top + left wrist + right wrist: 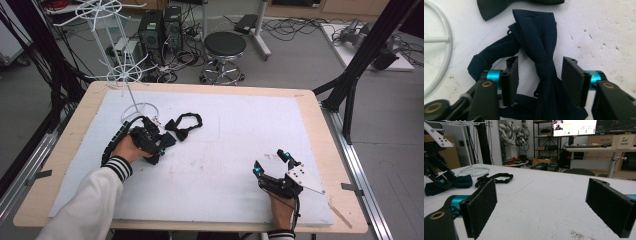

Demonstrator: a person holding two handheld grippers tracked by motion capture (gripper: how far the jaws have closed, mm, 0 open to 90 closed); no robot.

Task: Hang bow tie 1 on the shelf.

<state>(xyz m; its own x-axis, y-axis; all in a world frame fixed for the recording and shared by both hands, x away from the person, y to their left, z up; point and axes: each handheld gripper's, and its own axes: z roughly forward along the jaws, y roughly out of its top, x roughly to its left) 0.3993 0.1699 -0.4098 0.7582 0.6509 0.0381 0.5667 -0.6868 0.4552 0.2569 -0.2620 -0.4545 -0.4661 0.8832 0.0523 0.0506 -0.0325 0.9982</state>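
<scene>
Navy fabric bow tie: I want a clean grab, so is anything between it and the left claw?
Nothing visible: the navy fabric bow tie lies between the left claw's pads, gaps on both sides.

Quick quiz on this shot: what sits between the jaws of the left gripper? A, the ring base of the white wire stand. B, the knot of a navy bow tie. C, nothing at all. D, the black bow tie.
B: in the left gripper view the navy bow tie has its knot between the two pads of the left gripper, with gaps on both sides, so not yet pinched.
</scene>
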